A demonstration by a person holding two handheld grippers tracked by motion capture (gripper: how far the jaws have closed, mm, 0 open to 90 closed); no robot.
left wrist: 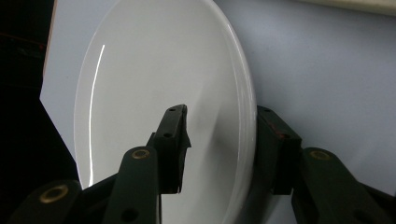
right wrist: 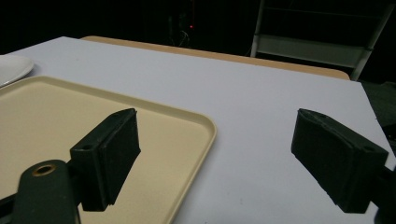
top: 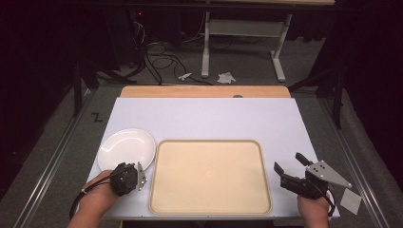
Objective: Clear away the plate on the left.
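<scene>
Two jaws of the left gripper (left wrist: 219, 149) straddle the near rim of the white plate (left wrist: 159, 84): in the left gripper view one black jaw lies over the plate's inner face and the other sits outside the rim, against the white tabletop (left wrist: 327, 70). The rim runs between them, so the gap looks narrowed about the plate's edge. Whether the pads already press it I cannot tell; a sliver of gap seems to remain on the outer side.

In the high view the plate (top: 126, 148) sits at the lower left of the frame, on the white tabletop (top: 209, 116), just beside the left edge of the beige tray (top: 209, 176) and not on it. The left gripper (top: 127, 178) meets the plate at the edge nearest the bottom of the frame, so the plate lies straight ahead of the jaws, up-frame from the hand. Being round, the plate has no long axis to line up; only the rim's line through the jaws matters.

The right gripper (top: 291, 164) rests at the lower right of the high view, past the tray's right edge, well apart from the plate. Its jaws stand wide with nothing between them; in the right gripper view (right wrist: 219, 163) they frame the tray's corner (right wrist: 205, 128) and bare tabletop. The left hand is by far the nearer, and my guess is that the tray beside it is where the plate is bound.

Writing is scarce: a dark "Z"-like mark (top: 97, 117) shows on the floor at the left of the table. No brand or label is readable on plate, tray or grippers.
</scene>
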